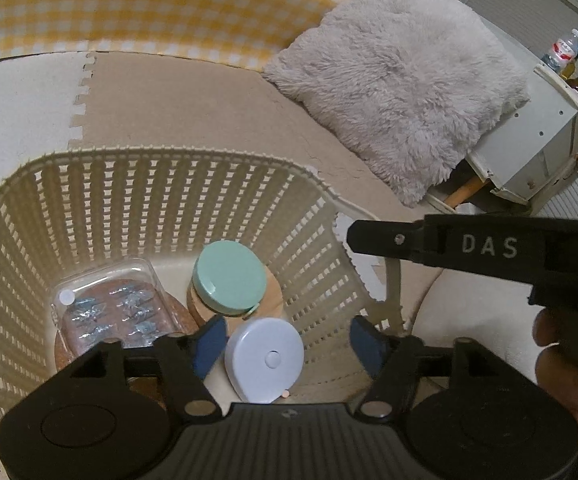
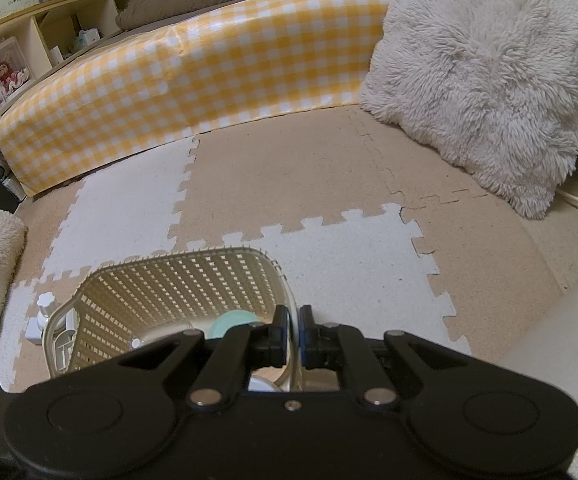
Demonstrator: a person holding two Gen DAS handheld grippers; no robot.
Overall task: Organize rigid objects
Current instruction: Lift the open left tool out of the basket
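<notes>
Over the basket, left wrist view:
- Cream slatted basket (image 1: 149, 200) on a floor of interlocking foam mat tiles (image 1: 193, 100).
- Left gripper (image 1: 287, 344): blue-padded fingers (image 1: 209, 346) spread wide, gripping nothing.
- White round tape measure (image 1: 265, 358) between the fingers, lying on the basket floor, clear of the right pad; whether it touches the left pad cannot be told.
- Jar with a mint-green lid (image 1: 229, 278) behind the tape measure, beside a wooden disc (image 1: 271, 300).
- Clear plastic case (image 1: 115, 304) holding small metallic pieces, at the left of the basket floor, resting on a cork-coloured round (image 1: 179, 312).
- Right gripper's black body marked "DAS" (image 1: 489, 246) crossing from the right at the basket's rim; part of a person's hand (image 1: 561, 364) below it.
- Fluffy grey cushion (image 1: 401, 80) and yellow gingham panel (image 1: 149, 8) beyond.

Right wrist view:
- Right gripper (image 2: 293, 330): fingers drawn narrow, clamped on the basket's (image 2: 177, 280) right rim, one pad inside, one outside.
- Mint lid (image 2: 229, 322) partly visible inside.
- Small white knobbed item (image 2: 44, 304) just left of the basket; its kind is unclear.
- Gingham panel (image 2: 193, 68), cushion (image 2: 481, 72), wooden shelving (image 2: 49, 24) behind.
</notes>
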